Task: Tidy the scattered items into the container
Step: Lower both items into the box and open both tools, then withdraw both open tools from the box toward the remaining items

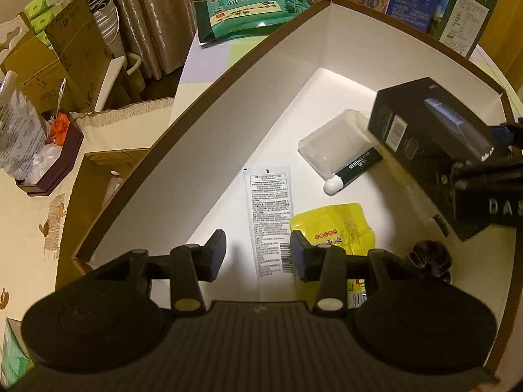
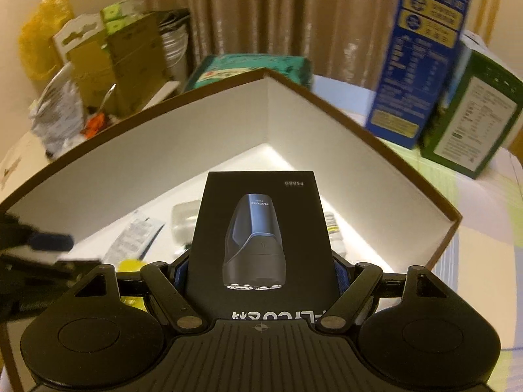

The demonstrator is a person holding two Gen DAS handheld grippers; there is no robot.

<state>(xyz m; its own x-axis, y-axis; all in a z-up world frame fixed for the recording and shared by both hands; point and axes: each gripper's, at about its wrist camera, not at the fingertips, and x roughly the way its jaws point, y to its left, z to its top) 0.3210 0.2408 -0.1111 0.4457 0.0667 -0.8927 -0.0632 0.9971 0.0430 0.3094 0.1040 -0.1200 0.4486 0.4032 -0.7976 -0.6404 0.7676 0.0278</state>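
A large brown-rimmed box with white inside walls point(image 1: 209, 124) is the container; it also shows in the right wrist view point(image 2: 268, 121). In it lie a white tube point(image 1: 269, 215), a yellow sachet point(image 1: 336, 225), a green lip-balm stick point(image 1: 354, 170), a clear plastic tub point(image 1: 333, 143) and a dark fuzzy item point(image 1: 430, 258). My right gripper point(image 2: 261, 271) is shut on a black shaver box point(image 2: 261, 241) and holds it over the container's inside; the box also shows in the left wrist view point(image 1: 428, 143). My left gripper point(image 1: 258, 254) is open and empty just above the white tube.
Behind the container lie a green rice bag point(image 1: 251, 13), a blue carton point(image 2: 421, 62) and a green carton point(image 2: 474, 114). At the left stand cardboard boxes point(image 1: 65, 62), a purple tray with bags point(image 1: 52, 163) and a small open brown box point(image 1: 108, 176).
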